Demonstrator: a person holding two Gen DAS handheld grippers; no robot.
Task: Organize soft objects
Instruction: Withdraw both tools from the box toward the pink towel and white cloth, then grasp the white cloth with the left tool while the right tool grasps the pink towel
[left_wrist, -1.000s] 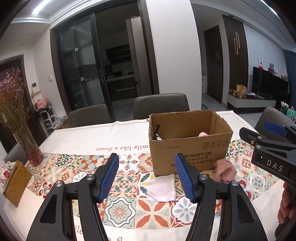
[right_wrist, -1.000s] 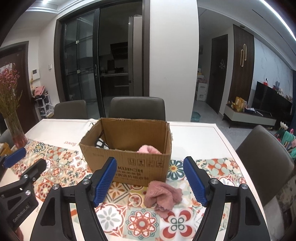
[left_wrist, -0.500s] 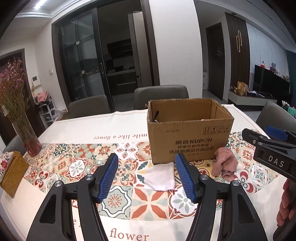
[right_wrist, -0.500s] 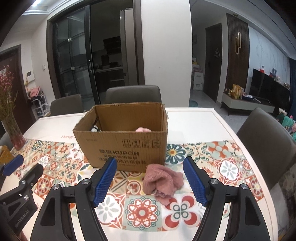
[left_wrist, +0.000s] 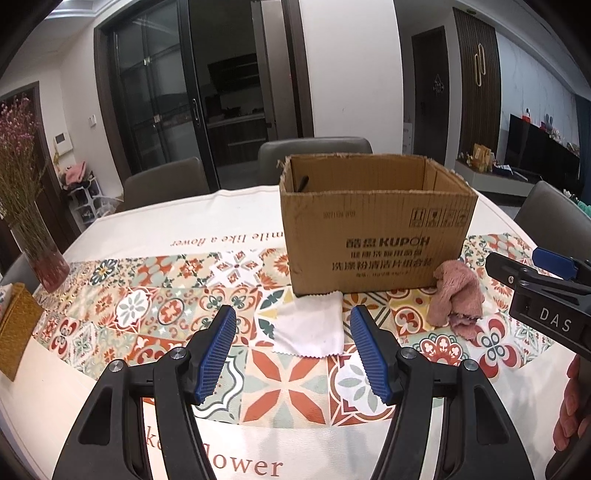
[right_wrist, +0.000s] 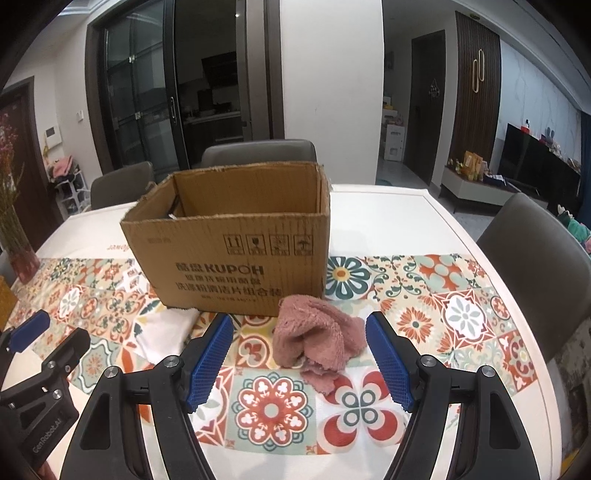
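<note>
Left side first: a glass vase (left_wrist: 48, 264) of dried purple flowers stands at the table's far left edge, with a woven yellow box (left_wrist: 16, 328) just in front of it; I cannot see into that box.

Centre: the open cardboard box (left_wrist: 373, 236) sits on the patterned tablecloth (left_wrist: 147, 314). From here I see only a dark item against its inner left wall (left_wrist: 303, 182); a second ago I looked down into it and caught something pink inside, which the near wall now hides, since both cameras sit lower and closer to the table.

White cloth (left_wrist: 308, 330) lies flat, touching the box's front left corner. My left gripper (left_wrist: 291, 349) hangs above it, jaws apart, nothing between them.

Pink towel (right_wrist: 314, 341) lies crumpled against the box's front right corner. My right gripper (right_wrist: 299, 358) hovers over it, jaws wide, pads clear of the fabric, towel framed between them.

Writing: box front reads "KUPOH" with Chinese lines under it and four handling symbols; tablecloth shows "like a flower" upside down at the far edge and "lower" near me; right gripper body says "DAS", left one "GenRobot.AI"
</note>
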